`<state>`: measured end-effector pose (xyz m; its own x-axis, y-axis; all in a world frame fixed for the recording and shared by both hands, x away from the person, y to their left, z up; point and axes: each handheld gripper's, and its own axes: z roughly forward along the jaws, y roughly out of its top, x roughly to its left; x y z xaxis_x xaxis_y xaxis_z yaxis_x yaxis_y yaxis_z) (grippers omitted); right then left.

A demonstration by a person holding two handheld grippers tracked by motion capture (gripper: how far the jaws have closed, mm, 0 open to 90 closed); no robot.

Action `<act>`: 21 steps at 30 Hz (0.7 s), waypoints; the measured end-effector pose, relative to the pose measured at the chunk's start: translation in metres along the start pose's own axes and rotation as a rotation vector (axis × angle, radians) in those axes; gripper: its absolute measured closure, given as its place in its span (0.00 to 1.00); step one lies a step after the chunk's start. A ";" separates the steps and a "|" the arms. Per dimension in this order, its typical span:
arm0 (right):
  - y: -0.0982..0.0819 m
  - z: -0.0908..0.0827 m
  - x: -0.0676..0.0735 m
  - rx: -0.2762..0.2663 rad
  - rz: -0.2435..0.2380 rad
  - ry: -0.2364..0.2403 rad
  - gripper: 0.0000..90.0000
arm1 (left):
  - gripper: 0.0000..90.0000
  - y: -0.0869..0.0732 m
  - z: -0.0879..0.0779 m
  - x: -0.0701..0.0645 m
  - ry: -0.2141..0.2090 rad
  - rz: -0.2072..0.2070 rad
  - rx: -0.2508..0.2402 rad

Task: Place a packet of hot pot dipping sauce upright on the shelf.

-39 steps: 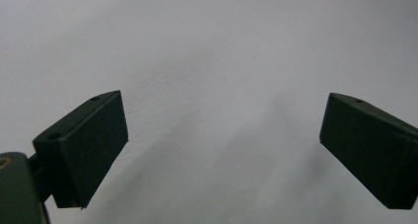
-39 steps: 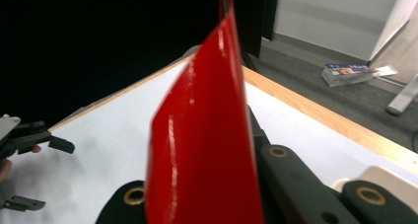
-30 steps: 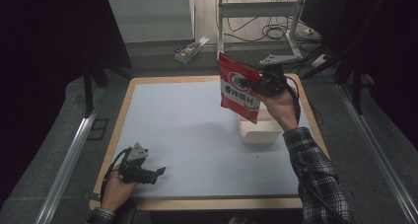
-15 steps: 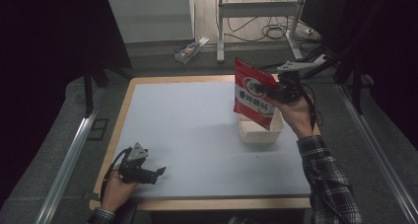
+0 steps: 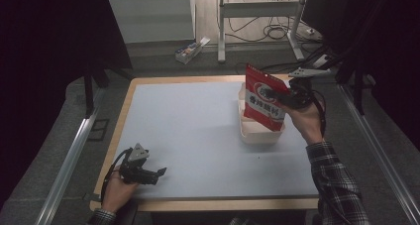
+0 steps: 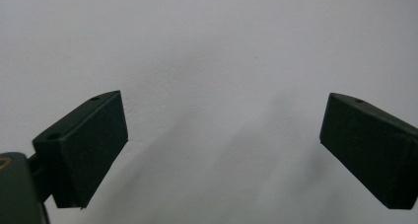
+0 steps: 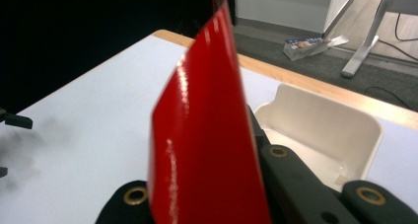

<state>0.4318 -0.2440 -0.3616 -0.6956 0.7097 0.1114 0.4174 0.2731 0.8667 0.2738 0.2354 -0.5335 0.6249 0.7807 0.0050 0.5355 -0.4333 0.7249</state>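
At about seven o'clock on the pale surface (image 5: 198, 131), near its front-left corner, the left tongs (image 5: 157, 173) lie low in the person's left hand (image 5: 115, 191), pointing toward three o'clock. In the left gripper view the two black jaws stand wide apart with bare surface between them; nothing is held.

Past the middle, at roughly two o'clock, a cream tray (image 5: 260, 135) sits on the surface, well apart from the left tongs. In the right gripper view the tray (image 7: 325, 130) shows as a shallow tub with rounded corners, its inside pale, just beyond the jaws.

Above the tray's right part hangs the red packet (image 5: 264, 98), roughly upright and tilted a little, its printed face with a white round label turned toward the camera. Its lower edge overlaps the tray in the high view; whether it touches the tray cannot be told. The right tongs (image 5: 287, 97) are clamped on the packet's right edge, held by the right hand (image 5: 307, 121) in a plaid sleeve (image 5: 337, 185). In the right gripper view the glossy red packet (image 7: 207, 135) stands edge-on between the closed jaws.

Beyond the surface, at twelve o'clock, a small box (image 5: 190, 50) lies on the floor.
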 end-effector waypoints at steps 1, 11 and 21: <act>-0.002 0.002 -0.001 -0.001 0.005 0.002 0.99 | 0.05 0.000 0.000 0.000 -0.001 0.000 -0.001; -0.029 0.018 -0.012 0.016 0.015 -0.025 0.99 | 0.05 0.000 0.000 0.000 0.000 0.000 -0.002; -0.037 0.015 -0.023 0.038 0.011 -0.091 0.98 | 0.05 0.000 0.000 -0.001 0.003 -0.001 -0.003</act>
<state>0.4408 -0.2608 -0.4035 -0.6351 0.7688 0.0748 0.4479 0.2877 0.8465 0.2737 0.2346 -0.5336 0.6226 0.7825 0.0060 0.5345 -0.4308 0.7272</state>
